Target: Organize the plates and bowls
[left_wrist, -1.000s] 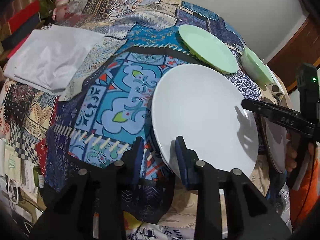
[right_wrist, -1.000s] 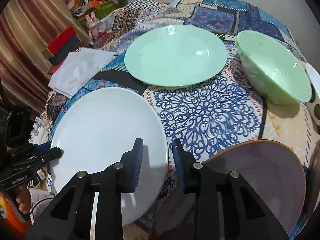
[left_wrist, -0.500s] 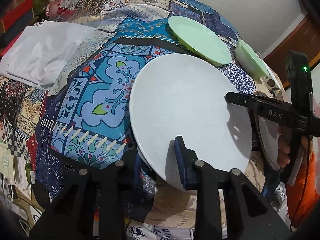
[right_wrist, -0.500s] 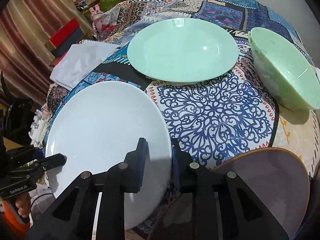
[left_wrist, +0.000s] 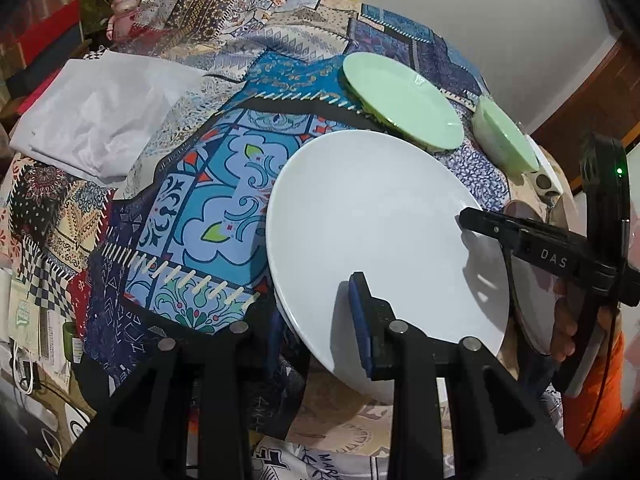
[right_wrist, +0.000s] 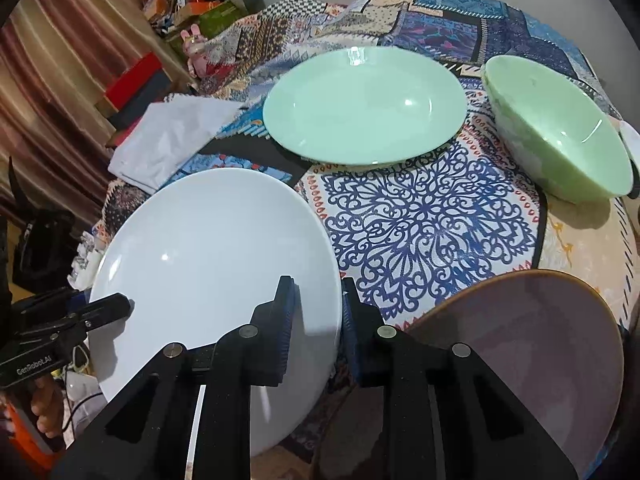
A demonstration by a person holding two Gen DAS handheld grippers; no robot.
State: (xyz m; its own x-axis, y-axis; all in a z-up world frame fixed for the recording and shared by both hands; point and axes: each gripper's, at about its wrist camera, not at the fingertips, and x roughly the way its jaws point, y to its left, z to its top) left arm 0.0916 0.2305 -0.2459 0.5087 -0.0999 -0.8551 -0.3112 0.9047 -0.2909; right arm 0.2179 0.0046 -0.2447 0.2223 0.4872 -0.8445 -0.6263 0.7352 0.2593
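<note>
While clamped from both sides, tilted above the cloth:
Left gripper: pinching white plate's near rim.
Right gripper: pinching its right rim.
Green plate: behind.
Green bowl: far right.
Brown bowl: nearest right.

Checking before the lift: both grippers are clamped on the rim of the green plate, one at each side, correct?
Not the green plate. Both the left gripper and the right gripper are clamped on the rim of the white plate, one at each side. The right wrist view shows the green one lying untouched further back.
</note>
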